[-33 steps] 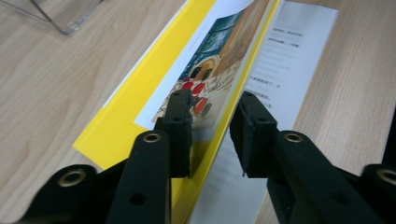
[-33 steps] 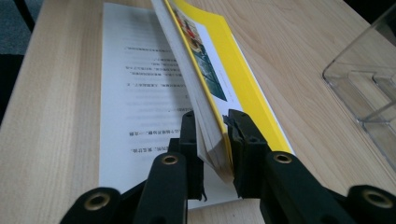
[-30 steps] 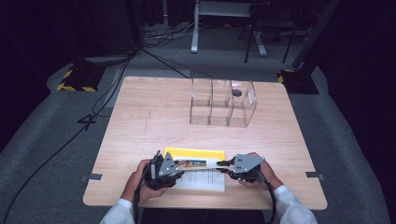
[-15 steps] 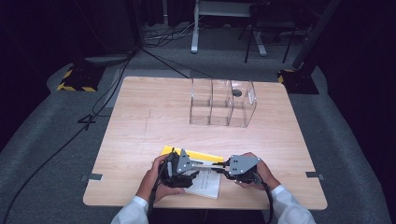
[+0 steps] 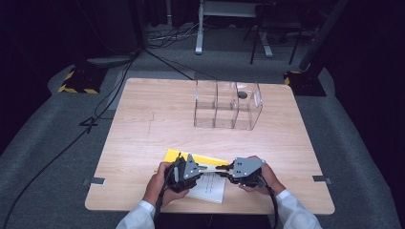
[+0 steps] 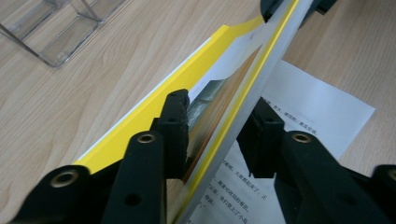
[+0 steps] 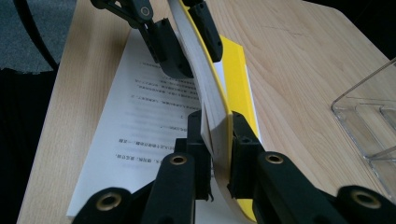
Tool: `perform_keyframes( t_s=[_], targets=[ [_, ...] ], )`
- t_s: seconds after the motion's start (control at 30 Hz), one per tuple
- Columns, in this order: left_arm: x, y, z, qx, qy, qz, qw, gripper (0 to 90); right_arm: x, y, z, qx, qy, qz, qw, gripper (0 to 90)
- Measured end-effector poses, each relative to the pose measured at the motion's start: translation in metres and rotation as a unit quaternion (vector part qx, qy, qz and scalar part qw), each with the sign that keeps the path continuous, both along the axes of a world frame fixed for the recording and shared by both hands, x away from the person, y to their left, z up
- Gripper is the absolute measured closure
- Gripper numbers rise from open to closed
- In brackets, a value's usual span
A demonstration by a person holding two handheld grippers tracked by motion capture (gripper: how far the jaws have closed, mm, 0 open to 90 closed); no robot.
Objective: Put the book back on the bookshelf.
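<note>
An open yellow book (image 5: pixel 191 156) lies near the table's front edge, with a white printed page (image 5: pixel 210 187) facing up. A bundle of its pages with the yellow cover (image 7: pixel 219 102) stands lifted on edge and bends between the two grippers. My left gripper (image 6: pixel 217 126) straddles this bundle; its jaws have just been closing and the pads now press on both sides. My right gripper (image 7: pixel 217 135) is shut on the same bundle at the opposite end. In the high view the left gripper (image 5: pixel 203 168) and right gripper (image 5: pixel 223 168) point at each other, tips close together.
A clear plastic organizer (image 5: pixel 228 110) with three compartments stands at the back right of the wooden table (image 5: pixel 157 119); a small dark round thing sits at its right end. Its corner shows as the organizer (image 6: pixel 60 28) in the left gripper view.
My left hand has moved right from the book's left edge toward the right gripper and closed on the lifted bundle. The right gripper has kept its place and grip.
</note>
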State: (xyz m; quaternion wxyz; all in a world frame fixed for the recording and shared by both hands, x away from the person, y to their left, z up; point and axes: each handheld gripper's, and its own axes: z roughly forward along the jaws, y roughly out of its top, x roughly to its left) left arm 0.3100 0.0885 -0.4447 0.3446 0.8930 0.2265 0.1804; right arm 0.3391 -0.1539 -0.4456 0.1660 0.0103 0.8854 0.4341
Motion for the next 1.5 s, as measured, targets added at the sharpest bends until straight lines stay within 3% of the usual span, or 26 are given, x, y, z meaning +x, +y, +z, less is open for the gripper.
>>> perform_keyframes(
  t_s=[0.13,0.2,0.23,0.3,0.37,0.4,0.47,0.57,0.6,0.67,0.8,0.87,0.93,1.0,1.03,1.07,1.1,1.13,1.23,1.27,1.37,1.43,1.5],
  targets=[
    [0.0,0.004,-0.001,-0.012,-0.011,-0.011,0.9998,75.0,0.001,-0.001,0.001,0.026,0.011,-0.015,0.9995,73.3],
    [0.001,0.01,-0.002,-0.031,-0.011,-0.013,0.9994,76.6,0.003,-0.004,0.003,0.046,0.015,-0.03,0.9984,61.2],
    [0.001,0.015,-0.002,-0.049,-0.008,-0.01,0.9987,76.9,0.004,-0.006,0.003,0.047,0.017,-0.041,0.9979,56.4],
    [0.001,0.019,-0.001,-0.061,-0.011,-0.009,0.9981,77.1,0.007,-0.01,0.004,0.046,0.018,-0.056,0.9972,51.8],
    [0.001,0.025,0.001,-0.072,-0.017,-0.002,0.9973,77.8,0.012,-0.021,0.002,0.054,0.036,-0.078,0.9948,48.5],
    [0.001,0.028,0.002,-0.077,-0.02,0.003,0.9968,78.7,0.019,-0.032,0.0,0.067,0.056,-0.093,0.9919,45.8],
    [0.002,0.039,0.005,-0.102,-0.022,0.007,0.9945,79.1,0.024,-0.04,-0.003,0.067,0.062,-0.108,0.99,45.1],
    [0.002,0.046,0.008,-0.115,-0.026,0.009,0.993,79.4,0.029,-0.046,-0.008,0.061,0.066,-0.126,0.988,44.6],
    [0.002,0.049,0.009,-0.122,-0.027,0.013,0.9921,79.9,0.037,-0.048,-0.016,0.062,0.093,-0.135,0.9845,44.1],
    [0.002,0.054,0.011,-0.129,-0.03,0.018,0.991,80.3,0.04,-0.045,-0.022,0.058,0.1,-0.144,0.9827,44.0],
    [0.002,0.057,0.011,-0.136,-0.031,0.018,0.99,80.3,0.047,-0.029,-0.042,0.024,0.117,-0.145,0.9821,40.3],
    [0.002,0.058,0.011,-0.136,-0.031,0.017,0.99,80.3,0.048,-0.026,-0.045,0.026,0.126,-0.144,0.9812,39.2],
    [0.0,0.056,0.01,-0.131,-0.03,0.015,0.9908,80.2,0.052,-0.02,-0.047,0.065,0.149,-0.139,0.9768,37.5],
    [0.0,0.057,0.01,-0.137,-0.03,0.018,0.9899,80.2,0.053,-0.019,-0.044,0.079,0.151,-0.135,0.976,37.7],
    [0.001,0.059,0.01,-0.149,-0.027,0.018,0.9882,80.2,0.052,-0.019,-0.041,0.09,0.142,-0.14,0.9759,37.7],
    [0.001,0.062,0.011,-0.16,-0.026,0.016,0.9866,80.3,0.051,-0.02,-0.037,0.108,0.14,-0.136,0.9749,38.1],
    [0.001,0.065,0.012,-0.17,-0.024,0.017,0.9851,80.3,0.05,-0.021,-0.028,0.134,0.141,-0.133,0.9719,39.6],
    [-0.001,0.068,0.013,-0.181,-0.023,0.017,0.983,80.3,0.049,-0.021,-0.024,0.14,0.137,-0.132,0.9718,40.0],
    [-0.006,0.074,0.012,-0.198,-0.022,0.02,0.9798,79.8,0.045,-0.015,-0.009,0.15,0.112,-0.127,0.974,40.1],
    [-0.006,0.074,0.012,-0.198,-0.022,0.02,0.9798,79.6,0.045,-0.015,-0.009,0.15,0.112,-0.127,0.974,40.1],
    [-0.009,0.087,0.013,-0.221,-0.02,0.031,0.9746,79.0,0.043,-0.005,0.002,0.171,0.11,-0.115,0.9724,40.3],
    [-0.012,0.09,0.013,-0.222,-0.02,0.029,0.9745,79.3,0.043,0.003,0.008,0.176,0.108,-0.105,0.9727,40.3],
    [-0.016,0.092,0.012,-0.209,-0.025,0.029,0.9773,79.0,0.042,0.01,0.013,0.177,0.104,-0.104,0.9731,41.1]
  ],
)
